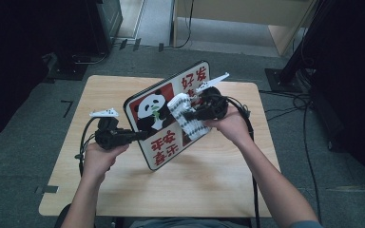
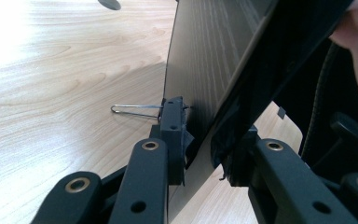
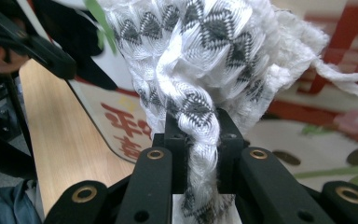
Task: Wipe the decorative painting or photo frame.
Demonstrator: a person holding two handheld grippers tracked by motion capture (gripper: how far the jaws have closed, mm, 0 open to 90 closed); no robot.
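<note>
A sign board (image 1: 158,111) with a panda picture and red characters stands tilted on its lower edge over the wooden table (image 1: 209,180). My left gripper (image 1: 140,135) is shut on its left edge. In the left gripper view the jaws (image 2: 203,140) pinch the board's dark back (image 2: 200,60). A white cloth (image 1: 186,124) with a grey zigzag pattern lies against the board's front, and my right gripper (image 1: 190,114) is shut on it. In the right gripper view the bunched cloth (image 3: 191,56) is squeezed between the pads of that gripper (image 3: 200,140), with the board (image 3: 121,135) behind it.
A thin metal wire loop (image 2: 133,110) sticks out beside the left jaw above the tabletop. Cables (image 1: 290,109) run over the grey floor to the right of the table. Dark equipment stands (image 1: 309,42) rise at the back right and a dark cabinet at the back left.
</note>
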